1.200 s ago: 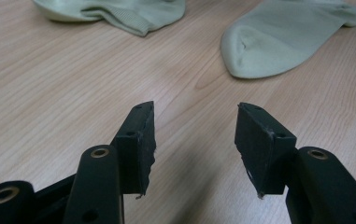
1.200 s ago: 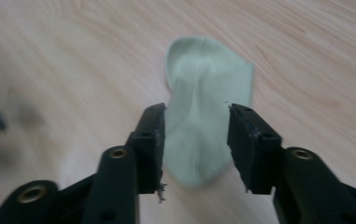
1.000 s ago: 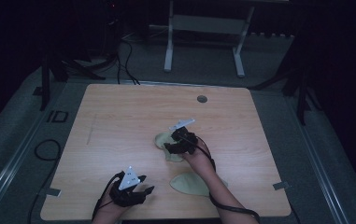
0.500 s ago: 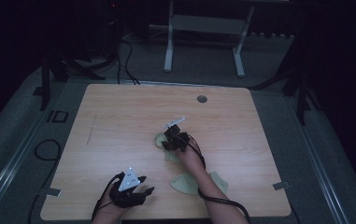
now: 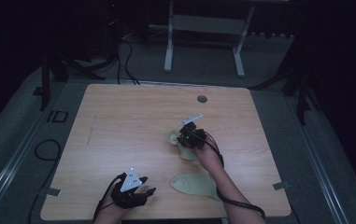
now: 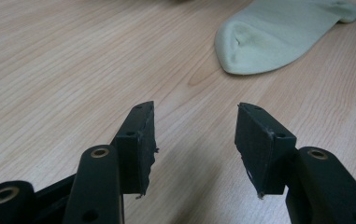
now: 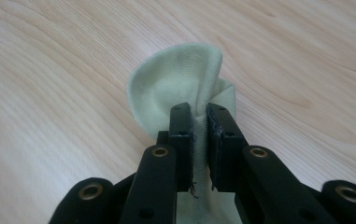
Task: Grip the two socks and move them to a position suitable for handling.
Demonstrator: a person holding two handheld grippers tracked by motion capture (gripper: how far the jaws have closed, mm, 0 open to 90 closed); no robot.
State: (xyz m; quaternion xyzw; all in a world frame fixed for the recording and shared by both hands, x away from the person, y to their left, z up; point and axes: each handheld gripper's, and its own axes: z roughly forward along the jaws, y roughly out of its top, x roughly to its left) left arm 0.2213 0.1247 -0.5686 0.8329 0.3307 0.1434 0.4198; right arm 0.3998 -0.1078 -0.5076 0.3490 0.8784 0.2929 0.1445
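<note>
Pinching a pale sock (image 7: 180,88) mid-table, the right gripper (image 7: 199,122) has its jaws clamped on the fabric. Near the front edge, the left gripper (image 6: 194,135) rests with jaws apart, gripping nothing; a second sock (image 5: 195,185) lies just to its right.

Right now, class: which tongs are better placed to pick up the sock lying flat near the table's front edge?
Left. The left tongs stand open and empty, facing the flat sock. The right tongs are shut on the other sock.

The table (image 6: 73,60) is pale wood-grain, smooth with a soft sheen. Between the right gripper (image 7: 199,123) jaws sits a pale green sock (image 7: 175,88) of fine matt knit. Jaws look matt black plastic with brass-coloured rivets.
</note>
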